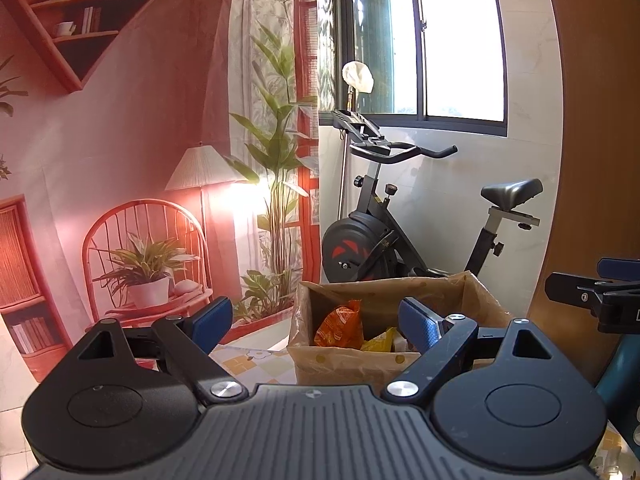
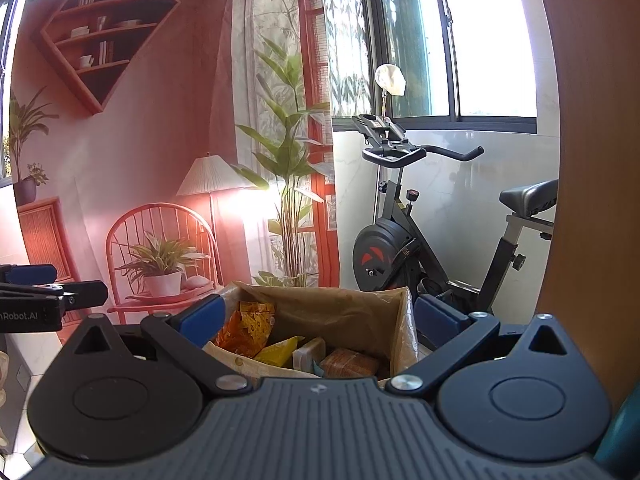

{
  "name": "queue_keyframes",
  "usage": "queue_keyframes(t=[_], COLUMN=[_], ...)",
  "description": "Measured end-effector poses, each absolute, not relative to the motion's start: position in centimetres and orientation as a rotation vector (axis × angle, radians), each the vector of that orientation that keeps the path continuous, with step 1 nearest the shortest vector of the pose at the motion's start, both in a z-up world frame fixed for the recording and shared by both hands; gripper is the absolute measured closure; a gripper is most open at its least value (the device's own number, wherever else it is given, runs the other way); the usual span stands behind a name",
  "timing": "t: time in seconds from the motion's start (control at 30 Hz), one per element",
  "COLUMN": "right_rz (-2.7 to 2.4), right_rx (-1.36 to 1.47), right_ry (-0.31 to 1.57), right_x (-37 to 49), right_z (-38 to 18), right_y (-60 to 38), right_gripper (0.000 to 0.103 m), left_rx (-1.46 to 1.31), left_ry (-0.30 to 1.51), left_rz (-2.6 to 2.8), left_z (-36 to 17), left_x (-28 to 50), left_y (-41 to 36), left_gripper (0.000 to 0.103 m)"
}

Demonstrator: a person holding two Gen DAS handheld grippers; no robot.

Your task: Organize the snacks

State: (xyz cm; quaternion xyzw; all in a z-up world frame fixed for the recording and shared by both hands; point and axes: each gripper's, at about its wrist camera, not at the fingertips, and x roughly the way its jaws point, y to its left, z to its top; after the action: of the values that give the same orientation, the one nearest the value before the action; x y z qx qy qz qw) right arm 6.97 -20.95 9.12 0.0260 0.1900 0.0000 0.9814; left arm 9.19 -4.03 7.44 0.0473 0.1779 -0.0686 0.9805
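Brown cardboard forms the box [image 2: 344, 312], square-cornered, open at the top and lined with a crinkled clear plastic film that folds over its rim. It stands upright on a tablecloth [image 1: 256, 364] printed with yellow-and-cream checks and small flowers. In the left wrist view the box sits at about 1 o'clock from the frame's centre; in the right wrist view it lies near 6 o'clock, straight ahead between the fingers.

Inside, the snacks are heaped loosely. An orange crinkly packet [image 2: 244, 330] leans upright against the 9 o'clock wall, its long axis roughly vertical. A yellow packet [image 2: 280, 350] lies tilted beside it, its long axis running from 8 to 2 o'clock. A pale boxy pack [image 2: 308, 354] and a brown ridged pack [image 2: 350, 362] lie toward 3 o'clock of that.

The left gripper [image 1: 316, 320] has matte black arms and blue textured pads; its jaws stand wide apart and hold nothing. The right gripper [image 2: 318, 314] is likewise spread wide, nothing between its pads, the box beyond them.

Behind the table hangs a printed fabric backdrop [image 2: 160, 140] showing a reddish room with a wicker chair, a lamp and plants. At 3 o'clock stand a black exercise bike [image 2: 420, 248], white glossy wall tiles and a dark-framed window [image 1: 420, 40].
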Motion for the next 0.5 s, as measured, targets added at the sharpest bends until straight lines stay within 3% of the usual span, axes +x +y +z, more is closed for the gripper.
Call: queue_keyframes(t=[0.5], right_rz=[-0.014], right_rx=[0.063], right_ry=[0.383], right_x=[6.37], right_z=[8.31], right_y=[-21.28], right_gripper=[0.000], left_rx=[0.093], left_ry=[0.336], left_rz=[-0.098], left_z=[7.69], left_x=[8.79], left_y=[-3.98], left_gripper=[0.011])
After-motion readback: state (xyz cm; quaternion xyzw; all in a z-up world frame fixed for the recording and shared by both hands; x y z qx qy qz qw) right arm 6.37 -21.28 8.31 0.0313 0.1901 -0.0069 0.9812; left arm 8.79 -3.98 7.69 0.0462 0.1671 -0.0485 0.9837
